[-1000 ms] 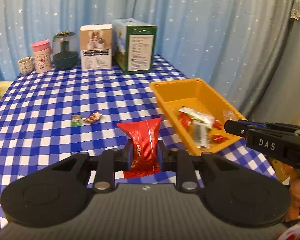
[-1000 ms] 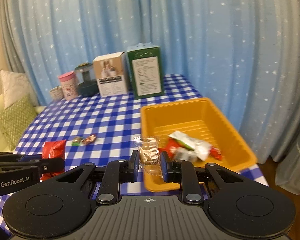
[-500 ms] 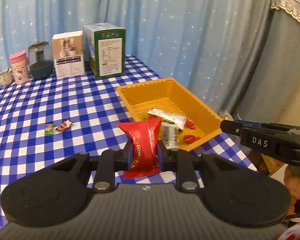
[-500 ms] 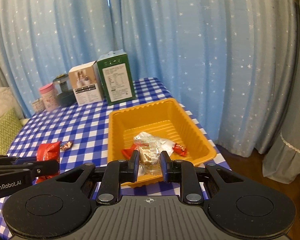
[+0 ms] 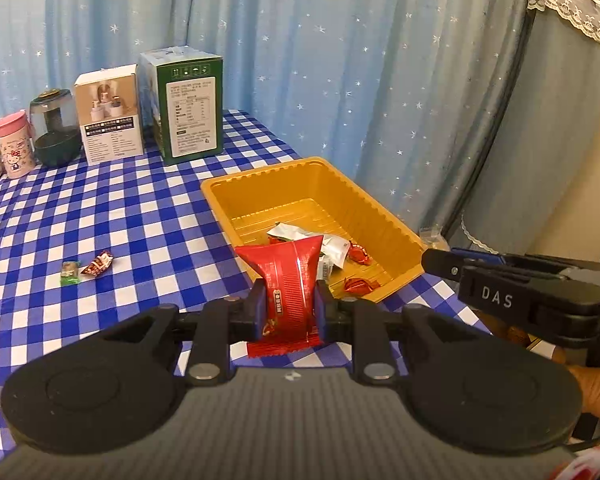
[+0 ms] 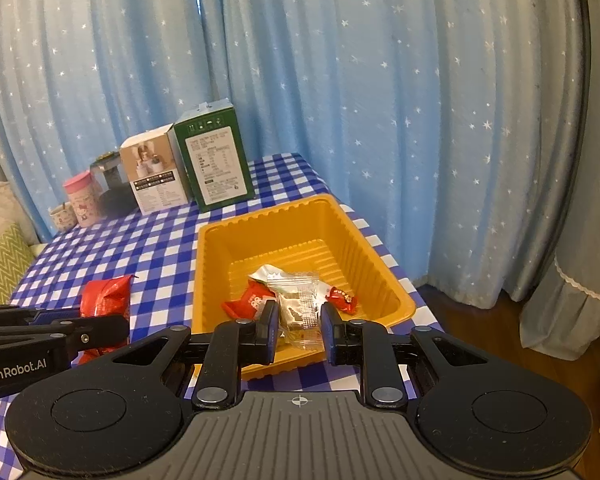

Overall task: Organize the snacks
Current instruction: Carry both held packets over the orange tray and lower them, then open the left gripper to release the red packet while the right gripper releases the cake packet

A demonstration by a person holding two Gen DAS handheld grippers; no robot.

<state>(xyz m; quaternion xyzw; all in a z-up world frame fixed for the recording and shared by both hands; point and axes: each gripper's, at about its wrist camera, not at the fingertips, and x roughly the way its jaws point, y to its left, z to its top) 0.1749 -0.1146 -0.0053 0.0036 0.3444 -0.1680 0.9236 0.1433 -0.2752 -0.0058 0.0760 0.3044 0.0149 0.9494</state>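
- The left gripper (image 5: pixel 287 309) is clamped across the middle of a red snack packet (image 5: pixel 289 285). The packet stands upright between the pads, just short of the near left corner of the yellow tray (image 5: pixel 384 216), above the checked tablecloth (image 5: pixel 132 224).
- The right gripper (image 6: pixel 299 325) is closed narrowly on a clear-wrapped biscuit (image 6: pixel 300 304), held above the near rim of the yellow tray and roughly over its near end.
- Both wrappers look light and thin. The red one is a puffed foil pillow and probably slick and crinkly, so a grip across the body, as here, seems safer than one on the crimped end seals, which could slide out.
- The clear pack likely holds something brittle. I judge that a gentle squeeze on the flat faces suits it, since a hard pinch might crumble the contents.
- Inside the tray, towards its near end, lie a silver-white packet (image 5: pixel 320 240) and a few small red sweets (image 5: pixel 358 255).
- Left of the tray, well apart from it on the cloth, sit two loose sweets not yet gathered: a green-wrapped one (image 5: pixel 69 273) and a red-brown one (image 5: pixel 98 264), close together.
- Beyond the tray's far left corner stand a green carton (image 5: pixel 188 120), a white box (image 5: pixel 109 114), a dark jar (image 5: pixel 56 132) and a pink cup (image 5: pixel 14 142) in front of the blue starred curtain (image 5: pixel 340 60).
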